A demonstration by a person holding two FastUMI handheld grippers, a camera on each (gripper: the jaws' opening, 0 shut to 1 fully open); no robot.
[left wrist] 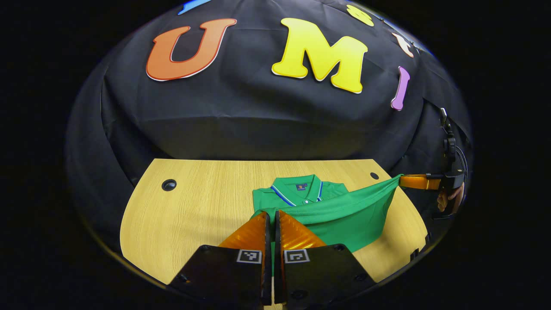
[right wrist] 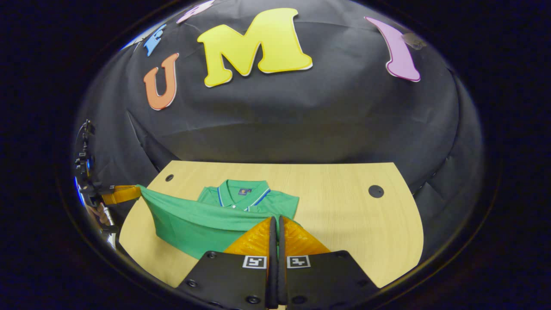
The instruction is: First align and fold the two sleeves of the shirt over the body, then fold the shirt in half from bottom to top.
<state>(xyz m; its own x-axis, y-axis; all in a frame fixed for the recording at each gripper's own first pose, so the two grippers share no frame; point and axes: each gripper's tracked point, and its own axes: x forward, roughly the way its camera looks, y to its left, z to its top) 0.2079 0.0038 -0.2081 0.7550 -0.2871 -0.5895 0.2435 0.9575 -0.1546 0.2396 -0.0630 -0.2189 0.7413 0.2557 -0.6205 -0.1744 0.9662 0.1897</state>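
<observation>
A green polo shirt lies on the wooden table with its blue-and-white-striped collar towards the wall. Its lower part is lifted off the table and stretched between the two grippers. In the left gripper view my left gripper is shut on one corner of the hem. The right gripper pinches the other corner at the far right. In the right gripper view my right gripper is shut on the cloth, and the left gripper holds the far corner at the left.
The light wooden table has round cable holes near its back corners. A hand holds the far gripper in each view. The black cloth wall stands right behind the table.
</observation>
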